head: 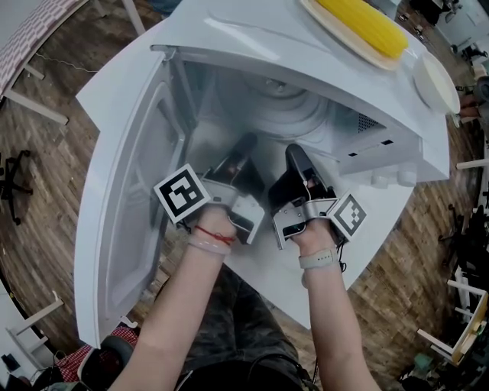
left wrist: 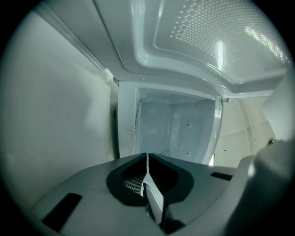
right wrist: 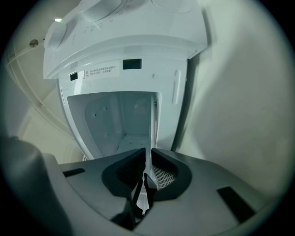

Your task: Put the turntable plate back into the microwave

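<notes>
Both my grippers are at the mouth of the microwave (head: 252, 38), side by side and near each other. L gripper (head: 246, 141) is toward the open door (head: 130, 191), R gripper (head: 296, 150) toward the control side.

What the next move turns on: the turntable plate (head: 294, 107) lies straight ahead of both, flat, reaching from the tips into the cavity. From the head view it reads as a pale ringed disc in the cavity. It's round, so no long axis to line up, only level vs tilted. Neither hand is clearly nearer; each seems to have one side of the near rim.

In the L gripper view the jaws are all but together, w/ a thin pale sliver pinched edge-on between them (left wrist: 147, 159). R gripper view shows the same: jaws nearly closed on a thin translucent strip (right wrist: 148, 154), open cavity dead ahead. I take both slivers to be the plate rim, so both are clamped on it. Can't tell if the plate sits on its hub yet; the cavity floor under it is hidden.

Probably next: ease it fwd and down, keeping both sides level.

Count:
- 1 turntable plate
- 1 microwave, door swung wide to my L
- 2 grippers
- On top of the microwave: 1 corn cob (head: 363, 23) on 1 tray (head: 340, 34), plus 1 white dish (head: 435, 80)
- All of it on 1 white bench (head: 374, 233)
</notes>
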A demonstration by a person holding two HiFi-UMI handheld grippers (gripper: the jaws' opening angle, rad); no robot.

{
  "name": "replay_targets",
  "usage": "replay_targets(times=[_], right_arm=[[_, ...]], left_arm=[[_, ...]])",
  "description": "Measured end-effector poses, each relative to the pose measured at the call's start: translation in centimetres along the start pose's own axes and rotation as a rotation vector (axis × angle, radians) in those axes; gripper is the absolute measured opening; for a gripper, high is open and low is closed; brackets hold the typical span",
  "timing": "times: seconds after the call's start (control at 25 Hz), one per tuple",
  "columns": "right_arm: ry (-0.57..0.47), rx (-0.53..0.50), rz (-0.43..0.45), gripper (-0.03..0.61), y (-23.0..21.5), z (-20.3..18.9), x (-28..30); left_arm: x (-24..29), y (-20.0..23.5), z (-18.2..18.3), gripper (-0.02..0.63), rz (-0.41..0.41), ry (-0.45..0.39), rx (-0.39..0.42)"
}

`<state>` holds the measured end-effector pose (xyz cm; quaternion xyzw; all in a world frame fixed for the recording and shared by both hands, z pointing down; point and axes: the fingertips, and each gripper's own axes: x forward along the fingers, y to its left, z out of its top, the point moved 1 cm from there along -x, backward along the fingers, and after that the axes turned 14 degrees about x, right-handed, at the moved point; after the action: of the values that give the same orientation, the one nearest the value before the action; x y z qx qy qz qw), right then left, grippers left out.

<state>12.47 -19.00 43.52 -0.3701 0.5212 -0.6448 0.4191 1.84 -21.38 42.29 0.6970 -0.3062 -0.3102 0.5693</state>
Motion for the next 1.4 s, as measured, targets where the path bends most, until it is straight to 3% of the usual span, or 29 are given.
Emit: replay_targets(times=[0.32, 0.52, 0.72, 0.84, 1.0, 1.08, 1.4], right_arm=[[0.033, -0.035, -0.008, 0.054, 0.3, -1.2, -0.7], [0.097, -0.217, -0.039, 0.051, 0.9, -2.2, -1.4], [0.149, -0.391, -0.079, 0.051, 1.1, -3.4, -2.4], [0.186, -0.605, -0.119, 0.051, 1.0, -4.1, -3.4], [0.208, -0.951, -0.11, 0.051, 1.8, -5.3, -4.6], [0.198, -1.065, -0.114, 0.051, 1.9, -5.7, -5.0], [0.155, -1.236, -0.106, 0.051, 1.9, -7.3, -6.6]], left_arm=[[-1.0, -0.3, -1.5, 0.02, -0.002, 0.039, 0.011], [-1.4, -1.0, -2.9, 0.014, -0.012, 0.099, 0.081], [-2.6, -1.0, -3.9, 0.012, 0.023, 0.152, 0.281], [-3.2, -1.4, -4.6, 0.012, 0.026, 0.178, 0.408], [-4.1, -2.9, -5.4, 0.012, 0.019, 0.213, 0.76], [-4.6, -3.4, -5.5, 0.012, 0.028, 0.201, 0.917], [-6.6, -3.5, -5.7, 0.012, 0.11, 0.158, 1.148]])
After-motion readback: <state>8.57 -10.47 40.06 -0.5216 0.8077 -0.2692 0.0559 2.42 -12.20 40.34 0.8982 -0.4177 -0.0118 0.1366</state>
